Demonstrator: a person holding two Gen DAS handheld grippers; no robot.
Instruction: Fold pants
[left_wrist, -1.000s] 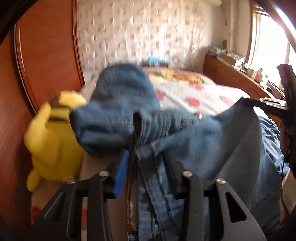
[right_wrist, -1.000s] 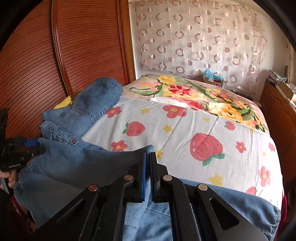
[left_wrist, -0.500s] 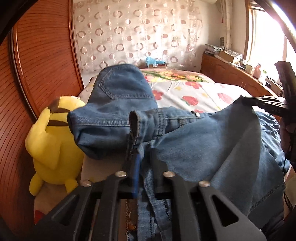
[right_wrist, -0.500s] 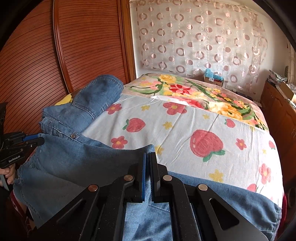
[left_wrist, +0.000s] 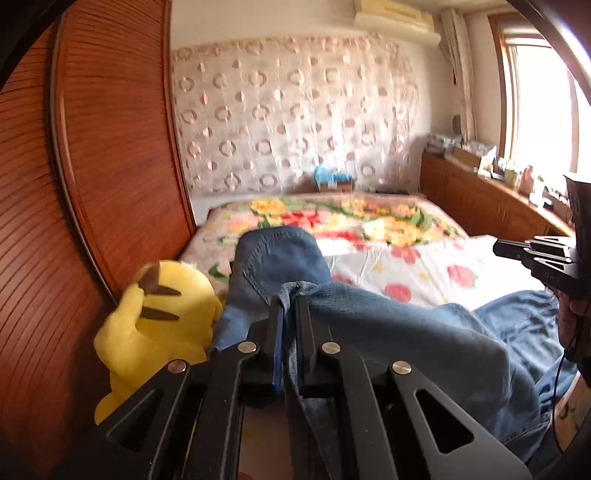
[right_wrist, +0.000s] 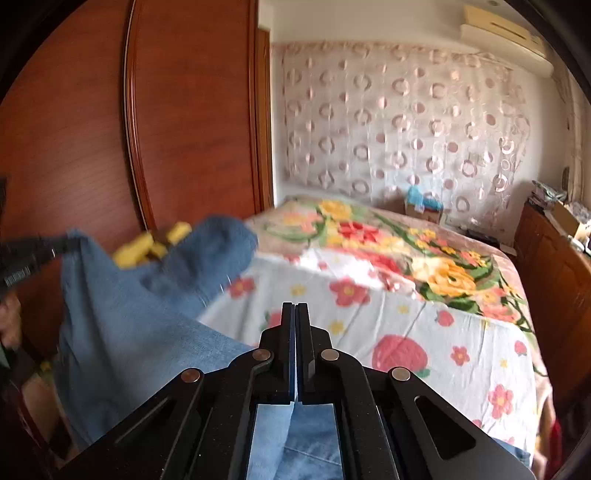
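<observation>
Pinching denim between nearly closed jaws, the left gripper (left_wrist: 289, 308) lifts the jeans (left_wrist: 388, 332) over the bed's (left_wrist: 424, 266) left edge beside a yellow plush toy (left_wrist: 155, 317); the right gripper's (right_wrist: 295, 314) jaws clamp lighter denim below.

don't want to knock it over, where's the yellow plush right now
In the left wrist view the plush sits lower left, between the wooden wall and the jeans.
</observation>
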